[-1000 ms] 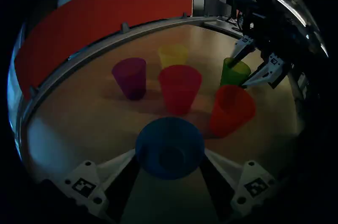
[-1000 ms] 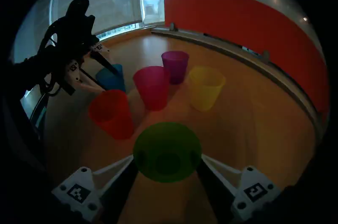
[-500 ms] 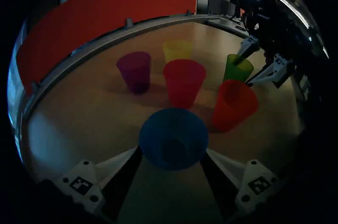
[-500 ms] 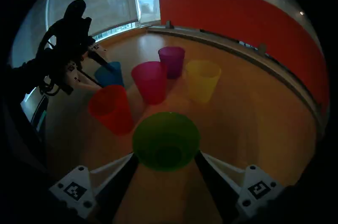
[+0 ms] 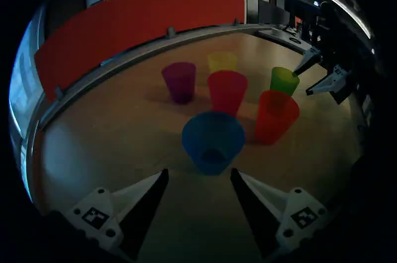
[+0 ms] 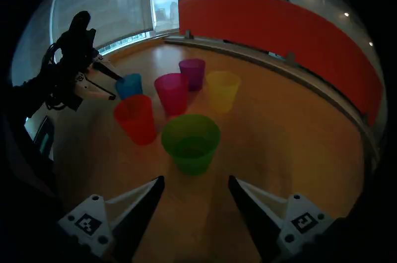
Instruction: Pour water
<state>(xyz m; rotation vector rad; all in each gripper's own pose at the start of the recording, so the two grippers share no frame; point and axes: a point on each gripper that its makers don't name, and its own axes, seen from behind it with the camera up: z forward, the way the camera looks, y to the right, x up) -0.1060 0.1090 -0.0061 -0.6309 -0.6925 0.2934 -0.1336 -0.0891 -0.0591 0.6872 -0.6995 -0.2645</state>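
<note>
A blue cup [image 5: 213, 141] stands upright on the wooden table [image 5: 124, 129], just beyond the tips of my left gripper [image 5: 198, 173], which is open and apart from it. In the right gripper view, a green cup [image 6: 191, 144] stands upright just ahead of my right gripper [image 6: 196, 179], also open and off the cup. Across the table, the right gripper [image 5: 302, 83] shows beside the green cup [image 5: 284, 80]. The left gripper [image 6: 117, 88] shows beside the blue cup [image 6: 129, 86].
Between the two cups stand an orange cup [image 5: 275, 116] [image 6: 135, 119], a red cup [image 5: 227, 92] [image 6: 171, 93], a purple cup [image 5: 179, 81] [image 6: 192, 73] and a yellow cup [image 5: 222, 62] [image 6: 222, 90]. A red panel [image 5: 134, 15] with a rail lines the table's far edge.
Both grippers have let go of their cups and drawn back. The blue and green cups, held between the fingers before, now stand free on the table.
</note>
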